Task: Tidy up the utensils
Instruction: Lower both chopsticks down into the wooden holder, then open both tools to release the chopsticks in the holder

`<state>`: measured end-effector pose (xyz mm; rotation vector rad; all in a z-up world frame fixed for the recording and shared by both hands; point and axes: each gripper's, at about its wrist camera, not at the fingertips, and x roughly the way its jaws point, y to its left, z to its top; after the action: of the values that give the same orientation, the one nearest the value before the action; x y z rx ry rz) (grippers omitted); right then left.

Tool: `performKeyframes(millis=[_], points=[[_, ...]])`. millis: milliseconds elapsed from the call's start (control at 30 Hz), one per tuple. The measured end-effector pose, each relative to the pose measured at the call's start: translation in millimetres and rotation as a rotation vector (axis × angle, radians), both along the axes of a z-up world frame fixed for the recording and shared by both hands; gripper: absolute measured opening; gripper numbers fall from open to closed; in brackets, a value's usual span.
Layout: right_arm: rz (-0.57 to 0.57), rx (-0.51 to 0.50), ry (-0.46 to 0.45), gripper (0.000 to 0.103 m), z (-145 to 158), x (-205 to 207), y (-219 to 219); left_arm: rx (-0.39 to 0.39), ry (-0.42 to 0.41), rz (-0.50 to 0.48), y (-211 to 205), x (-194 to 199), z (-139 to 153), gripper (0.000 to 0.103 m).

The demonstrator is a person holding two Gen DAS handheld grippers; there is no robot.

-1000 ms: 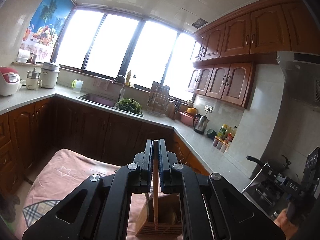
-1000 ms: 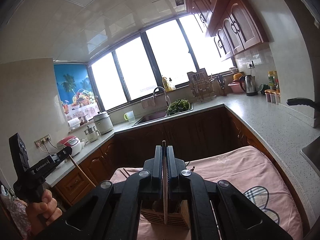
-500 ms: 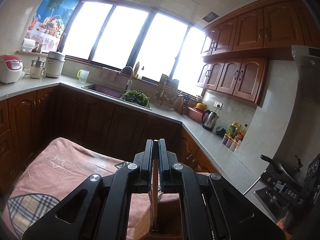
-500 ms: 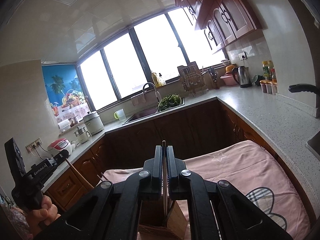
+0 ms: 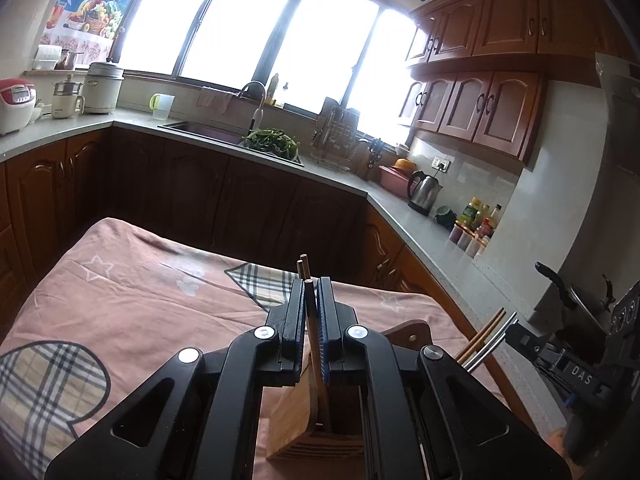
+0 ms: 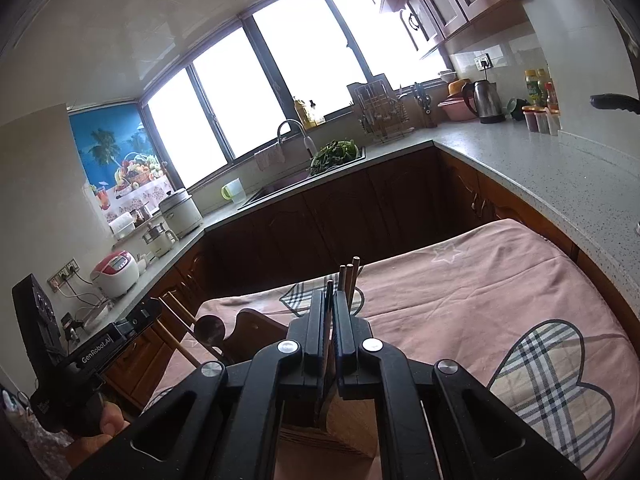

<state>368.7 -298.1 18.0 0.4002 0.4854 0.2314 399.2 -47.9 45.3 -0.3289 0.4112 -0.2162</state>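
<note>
looking along the left claw [image 5: 311, 312], its jaws are clamped on a brown chopstick [image 5: 316, 344] whose lower end goes down into the wooden holder [image 5: 296, 412] right beneath. another chopstick tip [image 5: 302, 266] pokes up just beyond the jaws. off to the right, the right claw [image 5: 520, 338] carries a silver and a brown stick.

from the right claw [image 6: 330, 320], jaws are pressed on a thin stick [image 6: 329, 312], probably metal, over the same wooden holder [image 6: 248, 328]. a wooden spoon [image 6: 210, 328] sits to its left on the pink cloth [image 6: 460, 280].

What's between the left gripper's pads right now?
A wooden chopstick, clamped between the left gripper pads over the wooden holder, in the left wrist view.
</note>
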Motion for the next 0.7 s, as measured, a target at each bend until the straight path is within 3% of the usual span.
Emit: performKeyframes(millis=[567, 700], points=[[0.005, 0.014, 0.017, 0.004, -0.4, 3.0, -3.8, -0.012, 0.013, -0.019, 1.6, 2.2, 1.7, 0.005], [0.005, 0.013, 0.019, 0.008, -0.9, 3.5, -2.9, -0.015, 0.015, -0.023, 2.9, 2.0, 1.7, 0.005]])
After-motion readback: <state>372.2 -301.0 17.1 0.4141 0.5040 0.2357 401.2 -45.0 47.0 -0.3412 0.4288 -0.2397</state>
